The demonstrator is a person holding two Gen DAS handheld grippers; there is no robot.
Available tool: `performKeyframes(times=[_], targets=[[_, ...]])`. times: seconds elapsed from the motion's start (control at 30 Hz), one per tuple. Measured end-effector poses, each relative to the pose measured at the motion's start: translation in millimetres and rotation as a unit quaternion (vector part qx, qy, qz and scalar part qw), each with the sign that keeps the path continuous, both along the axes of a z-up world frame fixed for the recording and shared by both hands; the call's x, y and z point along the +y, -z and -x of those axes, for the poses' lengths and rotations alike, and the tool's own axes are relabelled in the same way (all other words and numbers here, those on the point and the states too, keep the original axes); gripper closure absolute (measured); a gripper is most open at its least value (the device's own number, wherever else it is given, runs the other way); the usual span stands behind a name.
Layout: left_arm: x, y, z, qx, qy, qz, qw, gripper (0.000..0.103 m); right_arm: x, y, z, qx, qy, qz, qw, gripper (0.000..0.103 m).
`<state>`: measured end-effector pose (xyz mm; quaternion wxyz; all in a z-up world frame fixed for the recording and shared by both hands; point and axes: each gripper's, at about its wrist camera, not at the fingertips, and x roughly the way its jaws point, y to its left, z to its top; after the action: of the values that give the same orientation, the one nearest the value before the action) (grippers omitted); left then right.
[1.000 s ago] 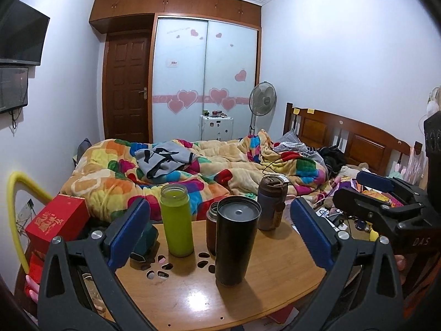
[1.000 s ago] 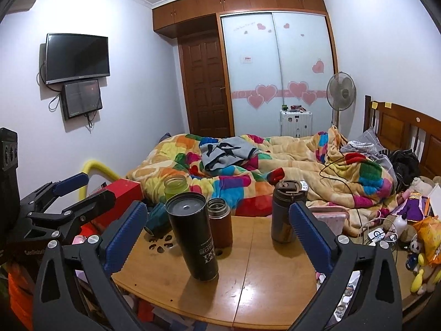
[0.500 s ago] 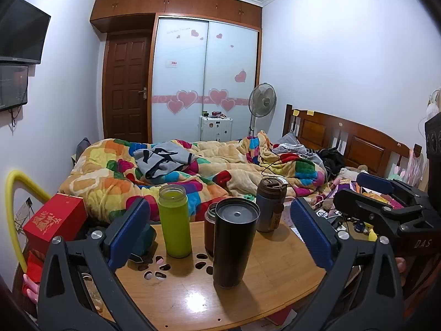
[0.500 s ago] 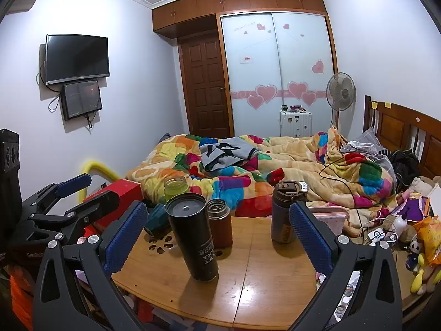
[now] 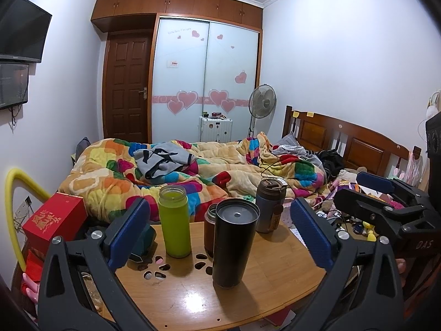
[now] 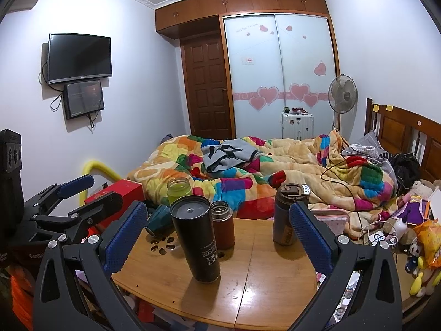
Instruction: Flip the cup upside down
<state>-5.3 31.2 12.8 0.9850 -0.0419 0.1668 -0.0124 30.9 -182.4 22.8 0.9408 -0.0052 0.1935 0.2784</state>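
Observation:
A tall black tumbler [image 5: 234, 241] stands upright on the round wooden table [image 5: 187, 295], lid on top; it also shows in the right wrist view [image 6: 196, 238]. My left gripper [image 5: 219, 231] is open and empty, its blue pads [image 5: 129, 231] wide apart in front of the tumbler. My right gripper [image 6: 217, 237] is open and empty, hovering before the table [image 6: 261, 284]. Each gripper shows at the edge of the other's view, the right one [image 5: 377, 193] and the left one [image 6: 80, 195].
On the table stand a green bottle [image 5: 175, 220], a small brown flask [image 5: 210, 230], a grey-brown travel mug [image 5: 268, 207] and a teal cup lying on its side [image 6: 160, 218]. A red box [image 5: 52, 223] sits left. A bed with a colourful quilt [image 5: 193, 171] lies behind.
The left wrist view has shifted slightly; the tumbler sits a little lower and closer in it. The right wrist view is almost unchanged. Both grippers stay open.

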Motion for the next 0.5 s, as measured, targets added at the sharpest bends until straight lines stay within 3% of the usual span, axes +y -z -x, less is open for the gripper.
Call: performKeyframes(times=[0.5], targets=[[-0.7,-1.2,-0.2,0.0,-0.002,0.0,1.0,0.0,1.3,-2.5,2.6,-0.001,-0.001,0.001,1.0,0.0]])
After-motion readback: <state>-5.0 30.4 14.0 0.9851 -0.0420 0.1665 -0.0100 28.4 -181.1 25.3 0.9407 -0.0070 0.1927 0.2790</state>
